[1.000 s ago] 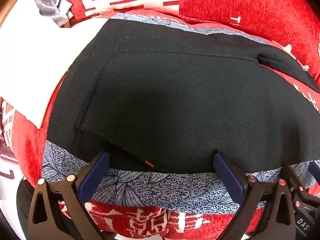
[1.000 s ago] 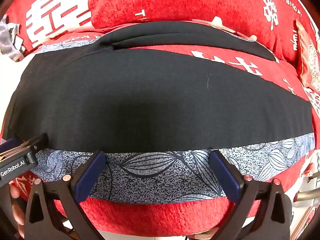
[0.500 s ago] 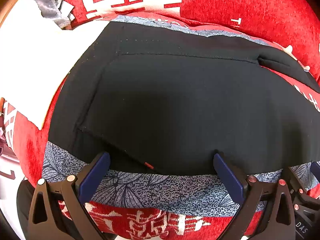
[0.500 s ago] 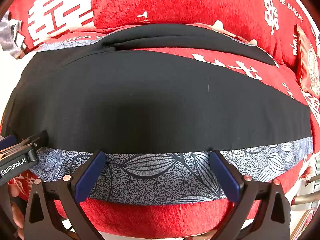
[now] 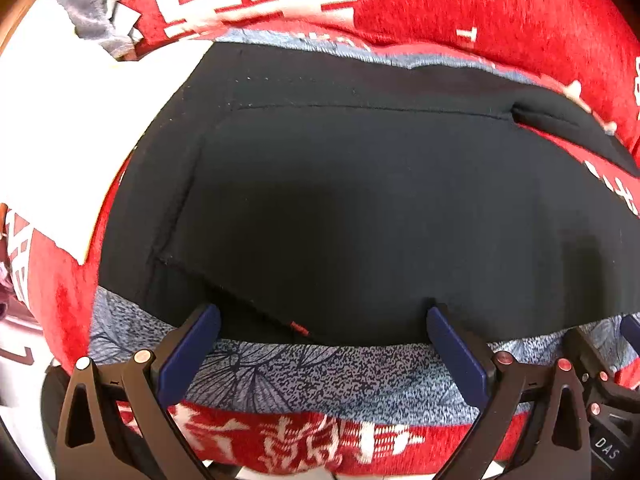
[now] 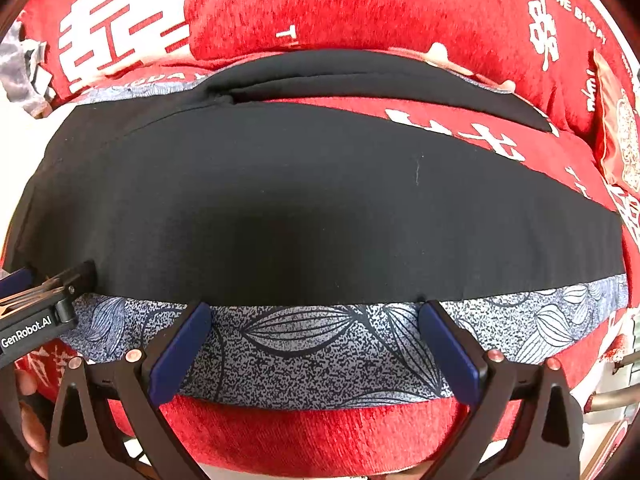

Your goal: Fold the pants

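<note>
Black pants lie spread flat on a red bedspread with white characters and a blue-grey leaf-print band. The left wrist view shows the waistband end with a pocket seam and a small red tag. The right wrist view shows one long leg across the middle and the other leg behind it. My left gripper is open at the pants' near edge, holding nothing. My right gripper is open at the leg's near edge, empty. The left gripper also shows in the right wrist view at far left.
A white cloth lies left of the pants, with a grey garment behind it. A red and gold patterned cushion sits at the far right. The bed's near edge runs just under both grippers.
Both grippers have crept slightly forward toward the pants' near edge. The pants have not moved.
</note>
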A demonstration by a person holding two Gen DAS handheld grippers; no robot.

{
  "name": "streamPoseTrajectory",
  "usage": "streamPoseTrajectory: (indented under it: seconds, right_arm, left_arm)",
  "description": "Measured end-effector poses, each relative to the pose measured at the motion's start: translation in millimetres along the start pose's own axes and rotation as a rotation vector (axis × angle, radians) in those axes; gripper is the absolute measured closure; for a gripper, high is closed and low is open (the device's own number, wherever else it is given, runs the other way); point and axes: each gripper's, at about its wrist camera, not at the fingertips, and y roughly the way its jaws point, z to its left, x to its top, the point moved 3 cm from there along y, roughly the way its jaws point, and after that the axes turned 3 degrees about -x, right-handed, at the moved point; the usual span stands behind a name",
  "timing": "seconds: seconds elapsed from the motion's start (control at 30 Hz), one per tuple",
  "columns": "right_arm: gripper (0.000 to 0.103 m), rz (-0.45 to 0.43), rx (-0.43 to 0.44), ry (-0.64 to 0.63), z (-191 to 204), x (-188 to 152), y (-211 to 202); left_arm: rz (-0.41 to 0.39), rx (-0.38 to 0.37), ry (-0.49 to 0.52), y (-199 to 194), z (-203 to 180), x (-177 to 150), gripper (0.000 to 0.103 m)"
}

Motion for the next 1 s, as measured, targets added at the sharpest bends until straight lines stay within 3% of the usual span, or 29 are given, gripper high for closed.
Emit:
streamPoseTrajectory:
  seconds: [0.07, 0.17, 0.23, 0.43, 0.5, 0.73, 0.93, 1.0]
  right_arm:
    - [0.000, 0.041, 0.012, -0.024, -0.2, 6.0, -1.0]
    - [0.000, -0.026, 0.043, -0.056, 0.8, 24.4, -14.3]
    - [0.000, -0.067, 0.055, -0.086, 3.0, 44.3, -20.8]
    - [0.000, -0.148, 0.132, -0.302, 28.1, 132.1, -12.2]
    - [0.000, -0.195, 0.203, -0.345, 39.3, 153.6, -10.8]
    - [0.000, -0.091, 0.213, -0.626, 81.3, 233.7, 71.6]
    - [0.000, 0.064, 0.310, -0.757, 112.7, 263.7, 132.8]
    - [0.000, 0.044, 0.340, -0.798, 122.9, 268.4, 135.9]
  left_arm:
    - [-0.003, -0.005, 0.022, -6.4, -1.7, 8.6, 0.000]
    - [-0.049, -0.011, 0.031, -18.9, -1.2, 31.6, 0.000]
    - [-0.034, -0.038, 0.013, -17.4, 1.2, 51.3, 0.000]
    - [0.020, -0.084, -0.050, 0.9, 13.8, 103.1, 0.000]
    - [0.036, -0.086, -0.061, 10.7, 16.2, 118.7, 0.000]
    - [0.093, -0.064, -0.098, 41.3, 22.8, 144.9, 0.000]
    - [0.096, -0.064, -0.106, 47.1, 24.0, 145.6, 0.000]
    - [0.094, -0.055, -0.101, 46.7, 22.3, 144.0, 0.000]
